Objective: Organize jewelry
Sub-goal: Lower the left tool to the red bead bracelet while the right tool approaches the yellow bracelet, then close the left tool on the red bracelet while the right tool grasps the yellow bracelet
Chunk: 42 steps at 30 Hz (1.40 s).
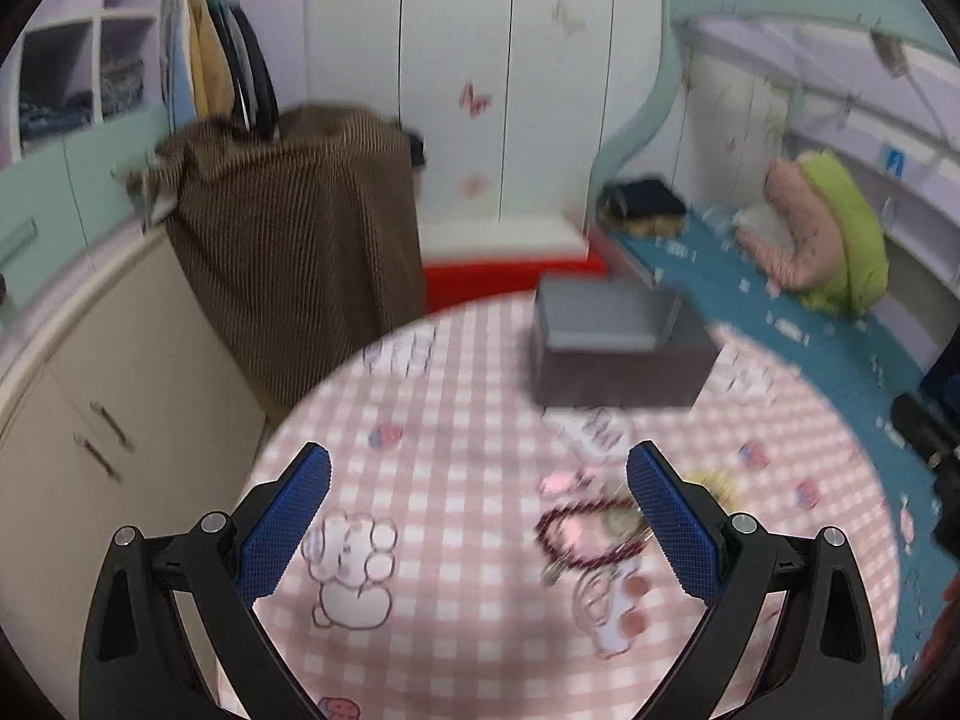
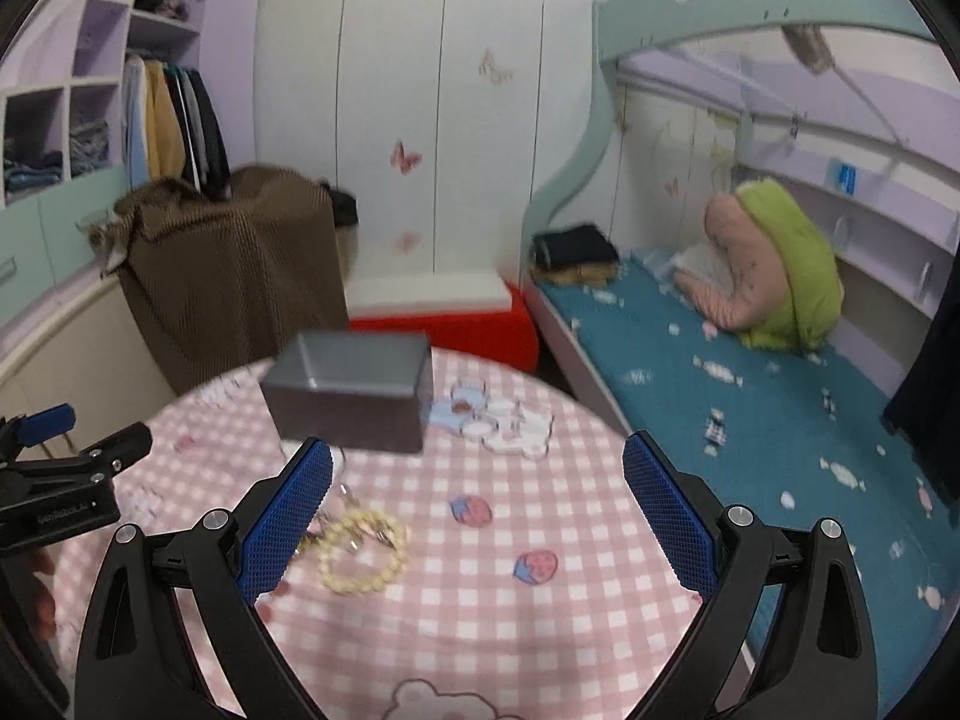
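The round table (image 2: 480,630) is covered with a soft cloth in pink and white checks, printed with cartoon bears and small strawberries. On its far part stands a grey box (image 2: 351,399), rectangular, with smooth matte walls; in the left wrist view it looks open at the top, but the picture is blurred.

The left gripper (image 1: 478,510) has its two fingers wide apart and holds nothing. Its pads (image 1: 285,531) are blue with a fine grid texture, on black plastic arms. A dark red bead bracelet (image 1: 585,534) lies flat on the cloth, just beside the inner side of the right finger, and part of it is hidden behind this finger. It is a ring of small round beads. Thin metal pieces lie near it, too blurred to name.

The right gripper (image 2: 477,510) is also spread open and empty, with the same blue textured pads. A cream bead bracelet (image 2: 363,552) lies on the cloth close to its left finger, not touching it. The beads are round and pale yellow, and some small silver charms lie inside the ring. The grey box is behind it, farther from the gripper.
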Tool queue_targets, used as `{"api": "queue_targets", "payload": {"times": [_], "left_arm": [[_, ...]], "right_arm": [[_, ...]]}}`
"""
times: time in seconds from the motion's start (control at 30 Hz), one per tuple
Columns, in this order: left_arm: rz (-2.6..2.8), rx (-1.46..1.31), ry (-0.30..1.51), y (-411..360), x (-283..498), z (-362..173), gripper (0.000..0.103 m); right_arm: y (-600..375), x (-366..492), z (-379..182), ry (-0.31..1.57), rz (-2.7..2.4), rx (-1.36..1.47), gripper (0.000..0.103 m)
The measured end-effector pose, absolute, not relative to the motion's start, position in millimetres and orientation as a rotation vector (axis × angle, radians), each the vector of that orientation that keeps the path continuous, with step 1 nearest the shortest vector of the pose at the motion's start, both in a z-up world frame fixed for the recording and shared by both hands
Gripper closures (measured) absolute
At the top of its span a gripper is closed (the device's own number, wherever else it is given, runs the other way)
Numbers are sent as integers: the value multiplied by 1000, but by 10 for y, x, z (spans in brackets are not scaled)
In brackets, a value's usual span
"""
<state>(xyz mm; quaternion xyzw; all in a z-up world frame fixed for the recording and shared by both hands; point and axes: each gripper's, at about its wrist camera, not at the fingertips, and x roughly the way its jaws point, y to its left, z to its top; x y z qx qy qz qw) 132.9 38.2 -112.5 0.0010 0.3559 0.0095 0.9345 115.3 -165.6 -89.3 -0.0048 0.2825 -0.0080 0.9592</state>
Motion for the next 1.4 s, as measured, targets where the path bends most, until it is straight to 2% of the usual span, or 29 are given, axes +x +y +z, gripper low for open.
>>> {"api": "queue_targets", "payload": {"times": [0.17,0.23,0.43,0.5,0.77,0.8,0.93,0.97,1.0,1.17,1.4], "left_arm": [[16,16,852,378,1533,-1521,9],[14,36,878,335,1593,-1636,18],[13,74,934,287,1706,-1853,35],[-4,77,950,273,1750,-1898,38],[-37,138,966,202,1808,-1997,37],[-43,137,967,202,1818,-1994,40],[-113,91,960,213,1837,-1986,81],[-133,104,957,186,1830,-1987,86],[-136,116,956,162,1822,-1988,97],[-169,78,959,186,1785,-1944,97],[-314,-24,835,230,1559,-1403,97]], "right_arm": [[-1664,1381,-1242,679,-2,-29,8],[-1651,1452,-1346,711,7,-35,8],[-1638,1574,-1615,787,12,-52,8],[-1649,1600,-1661,803,14,-50,8],[-1703,1645,-1733,832,19,-25,8],[-1708,1649,-1735,835,22,-23,8],[-1719,1669,-1768,851,33,-9,8],[-1718,1678,-1783,858,37,-7,8],[-1719,1685,-1798,866,44,-1,8],[-1722,1689,-1837,888,73,32,8],[-1664,1707,-1894,910,103,35,8]]}}
